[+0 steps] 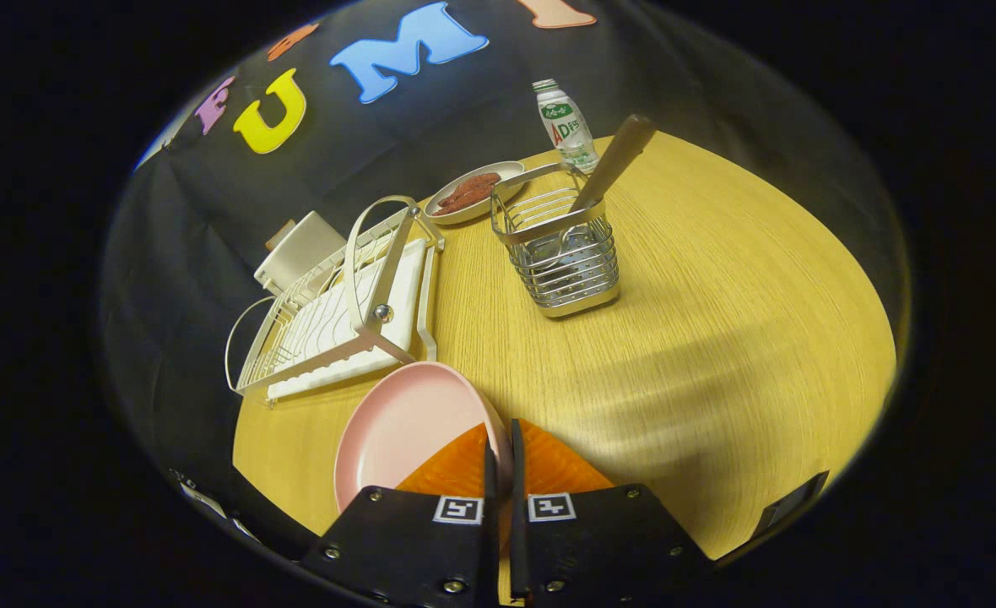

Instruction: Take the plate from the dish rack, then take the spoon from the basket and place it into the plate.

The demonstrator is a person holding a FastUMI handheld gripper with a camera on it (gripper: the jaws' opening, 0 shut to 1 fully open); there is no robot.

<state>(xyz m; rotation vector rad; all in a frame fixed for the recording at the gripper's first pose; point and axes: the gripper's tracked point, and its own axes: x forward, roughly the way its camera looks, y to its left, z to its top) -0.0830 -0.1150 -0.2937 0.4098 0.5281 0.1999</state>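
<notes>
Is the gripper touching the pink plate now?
Touching. In the gripper view both fingers are closed on the rim of the pink plate, with no gap visible between them and the rim.

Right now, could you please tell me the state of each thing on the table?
Tool: shut on the pink plate's rim.
Pink plate: out of the rack, held tilted, empty.
Dish rack: empty.
Spoon: standing in the wire basket, handle up.
Bottle: upright, capped.
Small dish: holds reddish food.
</notes>
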